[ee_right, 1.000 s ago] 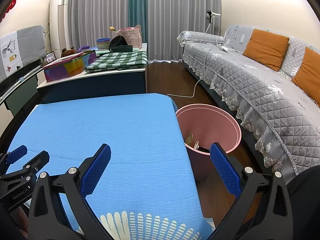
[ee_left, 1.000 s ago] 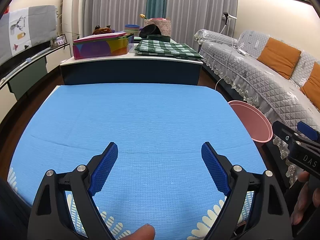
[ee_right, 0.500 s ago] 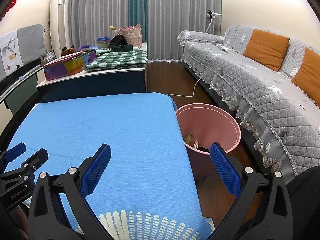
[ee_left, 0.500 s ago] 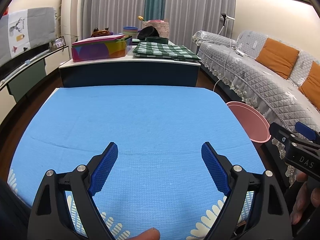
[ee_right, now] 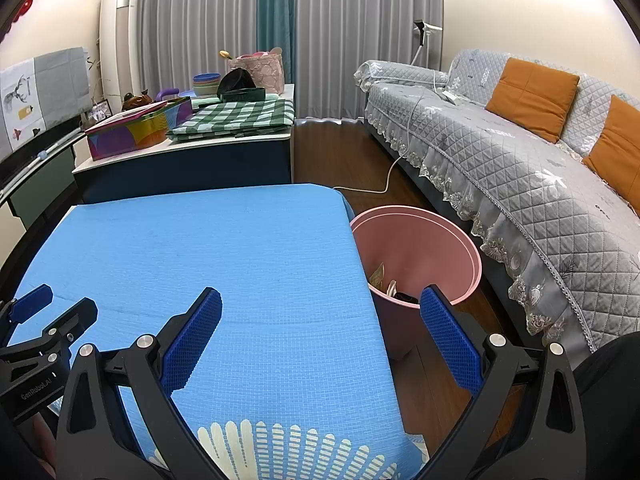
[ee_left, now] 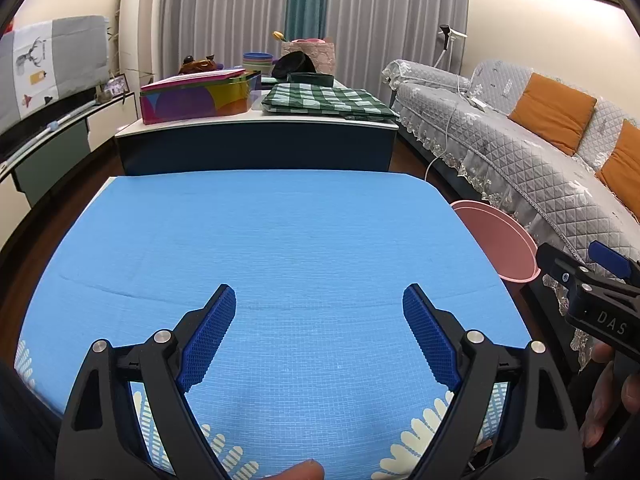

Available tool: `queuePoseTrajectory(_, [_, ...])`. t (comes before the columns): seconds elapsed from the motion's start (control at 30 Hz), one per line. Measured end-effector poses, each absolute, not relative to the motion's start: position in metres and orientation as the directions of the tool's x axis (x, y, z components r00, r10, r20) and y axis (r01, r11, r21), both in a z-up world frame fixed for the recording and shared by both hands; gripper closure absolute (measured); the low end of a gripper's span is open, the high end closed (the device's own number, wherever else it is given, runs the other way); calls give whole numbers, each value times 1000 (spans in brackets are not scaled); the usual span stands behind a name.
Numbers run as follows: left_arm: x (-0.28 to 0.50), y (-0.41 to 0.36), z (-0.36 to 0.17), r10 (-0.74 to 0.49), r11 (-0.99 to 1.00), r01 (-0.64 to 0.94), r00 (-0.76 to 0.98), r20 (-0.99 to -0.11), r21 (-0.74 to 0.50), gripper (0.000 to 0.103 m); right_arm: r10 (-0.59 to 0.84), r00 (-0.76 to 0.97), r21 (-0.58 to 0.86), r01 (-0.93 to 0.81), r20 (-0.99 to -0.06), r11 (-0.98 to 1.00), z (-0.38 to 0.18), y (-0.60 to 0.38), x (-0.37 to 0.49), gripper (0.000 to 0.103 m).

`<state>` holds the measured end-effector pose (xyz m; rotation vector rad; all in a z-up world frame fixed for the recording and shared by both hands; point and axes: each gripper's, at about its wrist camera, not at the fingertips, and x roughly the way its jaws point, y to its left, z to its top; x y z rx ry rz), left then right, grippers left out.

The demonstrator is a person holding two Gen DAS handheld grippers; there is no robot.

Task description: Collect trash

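A pink trash bin [ee_right: 432, 240] stands on the floor at the right edge of the table with the blue cloth [ee_right: 224, 248]. Some trash pieces [ee_right: 386, 280] lie inside the bin. The bin's rim also shows in the left wrist view [ee_left: 500, 236]. My left gripper [ee_left: 318, 334] is open and empty above the near part of the blue cloth [ee_left: 280, 240]. My right gripper [ee_right: 320, 338] is open and empty above the table's near right edge, beside the bin. I see no trash on the cloth.
A low cabinet [ee_left: 256, 140] behind the table carries a colourful box [ee_left: 196, 98], a checked cloth [ee_left: 324, 98] and bowls. A grey sofa [ee_right: 520, 152] with orange cushions runs along the right. A white cable [ee_right: 384, 184] lies on the wooden floor.
Both grippers have drawn back slightly toward the near side; both stay open and empty. Nothing on the table has moved.
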<state>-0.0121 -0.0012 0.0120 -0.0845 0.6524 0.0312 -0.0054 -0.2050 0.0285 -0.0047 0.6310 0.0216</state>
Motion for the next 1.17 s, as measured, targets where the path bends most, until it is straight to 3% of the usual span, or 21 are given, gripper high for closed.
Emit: queuePoseTrajectory(1.17, [-13,-2,7,-10,996,-44,789,-614,-73,19,19,807,1,-22,-591,1000,29,-205,-5,5])
